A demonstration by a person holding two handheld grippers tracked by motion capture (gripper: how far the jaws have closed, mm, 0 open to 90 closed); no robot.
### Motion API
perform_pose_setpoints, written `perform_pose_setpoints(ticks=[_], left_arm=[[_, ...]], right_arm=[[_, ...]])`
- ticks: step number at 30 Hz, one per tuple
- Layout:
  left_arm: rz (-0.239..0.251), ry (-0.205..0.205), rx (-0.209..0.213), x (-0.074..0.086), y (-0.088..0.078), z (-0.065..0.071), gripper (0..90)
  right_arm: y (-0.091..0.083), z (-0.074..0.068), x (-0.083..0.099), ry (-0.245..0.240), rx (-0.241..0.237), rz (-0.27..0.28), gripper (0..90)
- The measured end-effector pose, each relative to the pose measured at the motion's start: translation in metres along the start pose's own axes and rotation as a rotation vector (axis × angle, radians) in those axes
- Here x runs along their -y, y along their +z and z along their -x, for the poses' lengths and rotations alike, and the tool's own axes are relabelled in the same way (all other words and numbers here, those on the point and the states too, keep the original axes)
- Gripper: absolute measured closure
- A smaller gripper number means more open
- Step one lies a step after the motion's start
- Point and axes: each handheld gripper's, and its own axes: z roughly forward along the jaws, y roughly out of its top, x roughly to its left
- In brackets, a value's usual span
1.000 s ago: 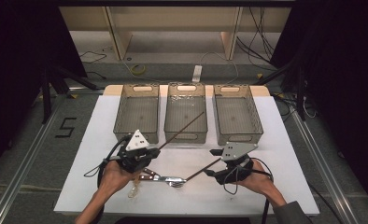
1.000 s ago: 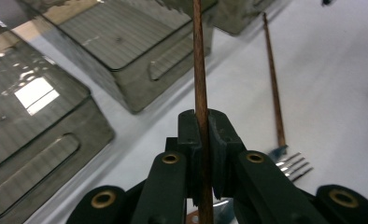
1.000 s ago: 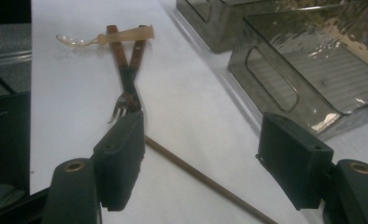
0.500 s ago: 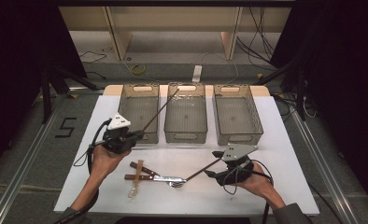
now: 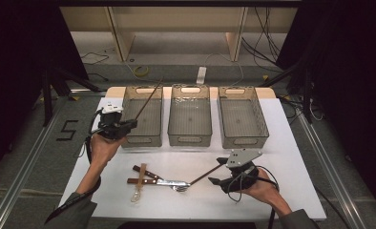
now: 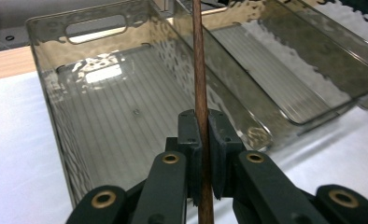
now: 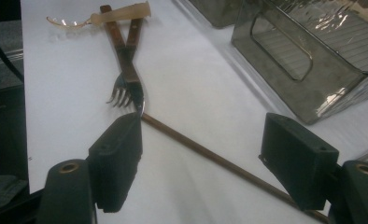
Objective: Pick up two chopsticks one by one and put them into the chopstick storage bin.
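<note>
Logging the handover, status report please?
Left gripper shut on a chopstick, over the left bin. Right gripper open around second chopstick on table. Nothing in the way.

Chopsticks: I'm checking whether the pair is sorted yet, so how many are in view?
2. One chopstick is clamped in the left gripper over the left bin. The other chopstick lies on the table between the right gripper's open jaws.
</note>
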Motion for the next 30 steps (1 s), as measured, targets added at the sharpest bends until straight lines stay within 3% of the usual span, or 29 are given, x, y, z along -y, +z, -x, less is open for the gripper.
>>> perform_pose_setpoints(ticks=[4, 10, 25, 27, 30], left_arm=[[-0.003, -0.043, 0.002, -0.002, 0.010, -0.008, 84.1], [-0.029, -0.072, -0.021, -0.004, 0.022, -0.017, 84.0], [-0.086, -0.094, -0.078, -0.002, 0.042, -0.028, 83.0], [-0.086, -0.108, -0.081, -0.002, 0.043, -0.028, 77.3], [-0.091, -0.100, -0.105, -0.002, 0.043, -0.024, 58.0]], right_arm=[[0.000, -0.002, 0.000, -0.002, -0.002, 0.003, 29.5], [-0.002, -0.003, 0.001, -0.011, 0.003, 0.002, 29.4], [-0.002, -0.003, 0.001, -0.020, -0.009, 0.001, 29.4], [-0.002, -0.003, 0.001, -0.021, -0.012, 0.001, 29.4], [-0.003, -0.003, 0.001, -0.021, -0.013, -0.001, 29.4]])
